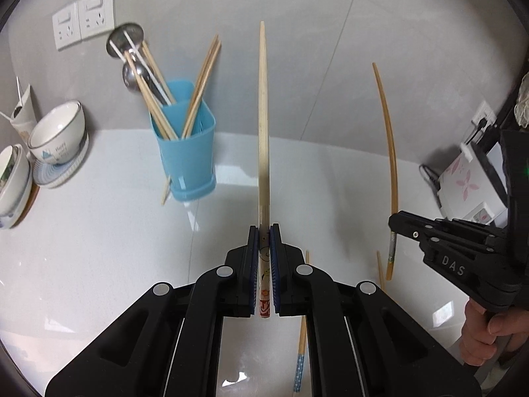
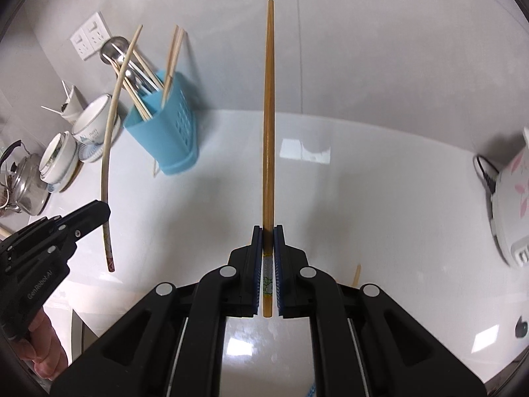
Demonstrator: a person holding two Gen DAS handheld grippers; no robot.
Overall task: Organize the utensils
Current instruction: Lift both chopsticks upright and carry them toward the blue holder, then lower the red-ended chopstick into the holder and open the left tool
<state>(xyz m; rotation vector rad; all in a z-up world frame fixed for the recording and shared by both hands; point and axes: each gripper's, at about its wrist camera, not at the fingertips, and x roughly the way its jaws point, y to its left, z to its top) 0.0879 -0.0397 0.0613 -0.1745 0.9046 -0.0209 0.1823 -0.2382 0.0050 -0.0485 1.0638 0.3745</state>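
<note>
My left gripper (image 1: pixel 264 231) is shut on a pale wooden chopstick (image 1: pixel 263 125) that points up and away; it also shows in the right wrist view (image 2: pixel 110 125). My right gripper (image 2: pixel 267 231) is shut on a darker wooden chopstick (image 2: pixel 268 115), seen in the left wrist view (image 1: pixel 390 152) to the right. A blue plastic utensil holder (image 1: pixel 185 152) stands on the white counter at the left, holding several chopsticks (image 1: pixel 201 82) and metal spoons (image 1: pixel 130 72). It also shows in the right wrist view (image 2: pixel 165 125). Both grippers are held above the counter, right of the holder.
Stacked bowls on plates (image 1: pixel 56 139) stand left of the holder, with a metal kettle (image 2: pixel 23 182) further left. A white appliance with pink flowers (image 2: pixel 512 205) sits at the right. Loose chopsticks (image 1: pixel 302 330) lie on the counter under my left gripper. Wall sockets (image 1: pixel 82 16) are behind.
</note>
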